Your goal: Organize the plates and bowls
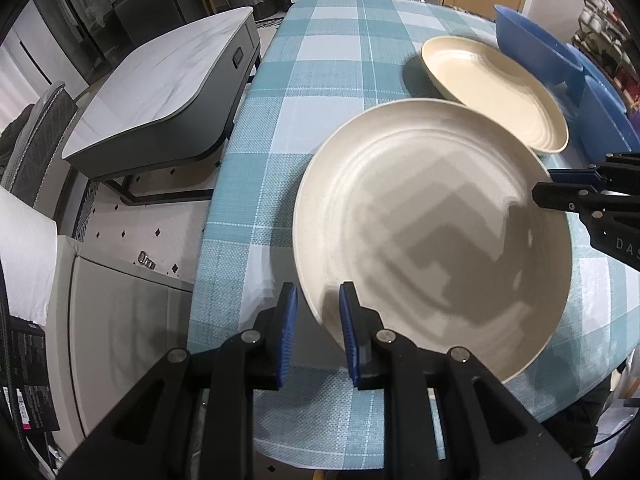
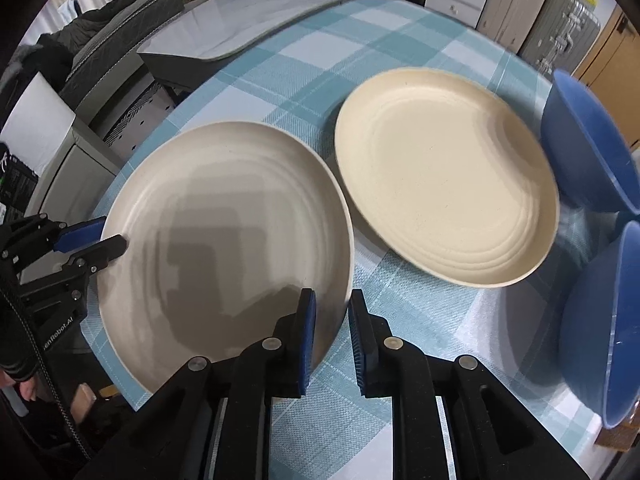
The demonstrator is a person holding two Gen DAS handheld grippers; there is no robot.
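Grey plate (image 1: 432,240) – rim between both open claws – beside cream plate (image 2: 444,176)

We read two markings only: white letters "DAS", cut off at the frame edge, on the black body of the right gripper (image 1: 550,187) in the left wrist view, and "enRobot.AI", its beginning hidden, on the left gripper (image 2: 105,236) in the right wrist view.

Grey-white plate (image 1: 432,240) beside cream plate (image 1: 496,92), two blue bowls (image 2: 592,144) behind.
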